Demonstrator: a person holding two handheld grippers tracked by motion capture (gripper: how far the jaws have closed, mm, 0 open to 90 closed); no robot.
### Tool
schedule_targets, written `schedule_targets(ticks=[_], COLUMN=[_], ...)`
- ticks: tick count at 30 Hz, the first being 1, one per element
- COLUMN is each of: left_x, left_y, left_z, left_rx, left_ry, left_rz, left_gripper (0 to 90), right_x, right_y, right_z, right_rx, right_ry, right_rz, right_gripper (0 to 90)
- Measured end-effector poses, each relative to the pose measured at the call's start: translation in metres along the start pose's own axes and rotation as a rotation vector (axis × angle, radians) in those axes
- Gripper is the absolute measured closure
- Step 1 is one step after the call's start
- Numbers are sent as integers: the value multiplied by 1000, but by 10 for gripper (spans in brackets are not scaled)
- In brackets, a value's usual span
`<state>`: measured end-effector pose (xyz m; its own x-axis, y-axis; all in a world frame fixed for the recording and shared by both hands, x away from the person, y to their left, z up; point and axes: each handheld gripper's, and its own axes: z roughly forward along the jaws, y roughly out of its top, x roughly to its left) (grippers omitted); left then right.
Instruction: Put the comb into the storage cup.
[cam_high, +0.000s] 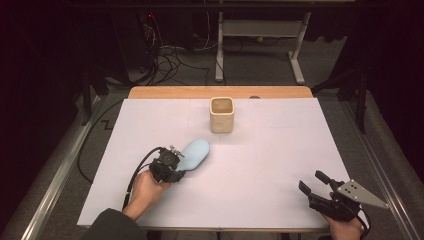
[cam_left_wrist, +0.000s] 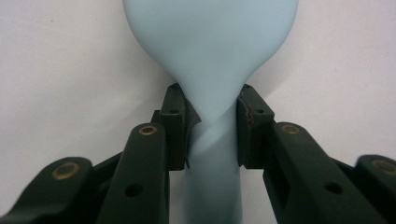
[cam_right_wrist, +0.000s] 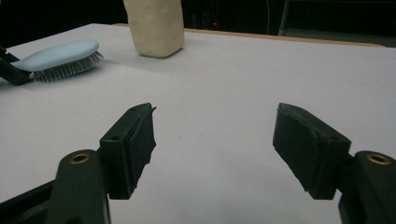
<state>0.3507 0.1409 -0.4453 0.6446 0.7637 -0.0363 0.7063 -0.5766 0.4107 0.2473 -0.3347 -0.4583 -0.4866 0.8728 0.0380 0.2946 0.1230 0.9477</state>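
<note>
Left gripper: your left gripper (cam_high: 176, 169) sits at the near-left part of the table, pointing away from you and slightly to the right along the brush's handle.
Left jaws: they are clamped on the neck of the hairbrush (cam_left_wrist: 212, 70), just where the narrow handle widens into the head; in the left gripper view both pads press against the pale blue plastic, one on each side.
Hairbrush: it lies on the white table cover (cam_high: 280, 150), back up and bristles down; the right gripper view shows the metal bristles resting on the surface under the blue oval head (cam_right_wrist: 60, 55). Its head points toward the far side of the table, its handle toward you.
Cup: a cream, squarish cup (cam_high: 222, 114) stands upright at the far middle of the table, beyond the brush head and apart from it, its mouth open to the top.
Right gripper: your right gripper (cam_high: 314, 185) rests at the near-right corner, well apart from the brush and the cup, with its grey three-cornered plate (cam_high: 361, 193) on top.
Right jaws: they stand apart, holding nothing, with bare white cover between them in the right gripper view.
</note>
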Motion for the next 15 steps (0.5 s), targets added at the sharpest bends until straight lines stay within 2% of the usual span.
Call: schedule_targets(ticks=[8, 15], left_x=[-2, -1], left_y=[-2, -6], left_z=[-5, -13], left_rx=[-33, -75], left_ry=[-12, -35], left_rz=[12, 7], left_gripper=[692, 692], right_x=[0, 0], right_y=[0, 0], right_z=[0, 0], right_rx=[-3, -3], right_ry=[0, 0], right_rz=[-1, -3], right_gripper=[299, 299])
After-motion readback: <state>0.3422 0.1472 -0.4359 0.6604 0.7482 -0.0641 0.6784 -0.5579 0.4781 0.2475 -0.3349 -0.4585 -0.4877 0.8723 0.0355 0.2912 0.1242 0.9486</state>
